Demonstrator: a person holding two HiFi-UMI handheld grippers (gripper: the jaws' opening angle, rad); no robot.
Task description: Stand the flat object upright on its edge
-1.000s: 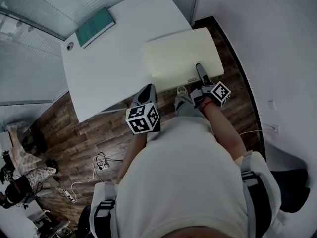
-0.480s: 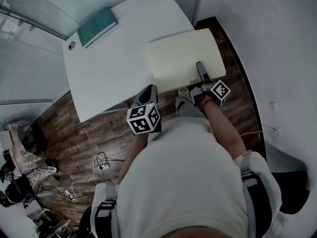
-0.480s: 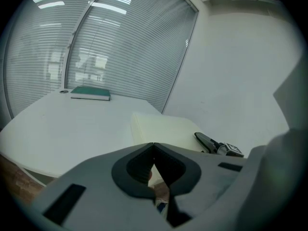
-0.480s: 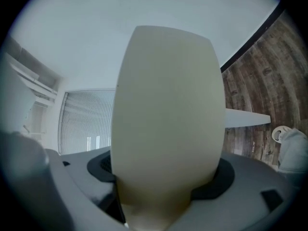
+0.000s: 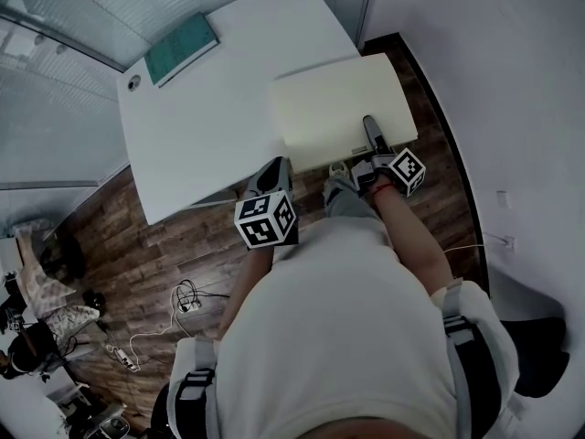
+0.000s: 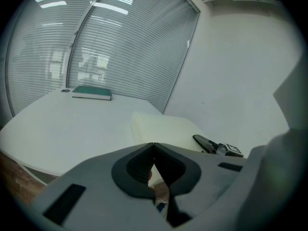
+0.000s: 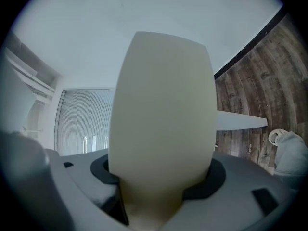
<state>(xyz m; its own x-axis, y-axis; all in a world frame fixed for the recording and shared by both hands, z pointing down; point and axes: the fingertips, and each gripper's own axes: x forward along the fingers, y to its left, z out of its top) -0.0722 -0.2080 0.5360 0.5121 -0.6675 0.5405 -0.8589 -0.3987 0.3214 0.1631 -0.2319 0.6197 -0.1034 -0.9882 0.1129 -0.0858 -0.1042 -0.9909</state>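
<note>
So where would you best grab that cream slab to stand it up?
By its near edge, from the person's side, one jaw above and one below: the slab lies flat and seems to overhang the table there. The right hand-held gripper sits there, its jaws having just been closing on it.

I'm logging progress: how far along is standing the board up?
Done: the right gripper has just been closing its fingers on the cream board at its near edge. In hand: that grip; the board lies flat on the white table. Still to do: tipping it onto its edge and steadying it; the left gripper hangs shut, empty.
</note>
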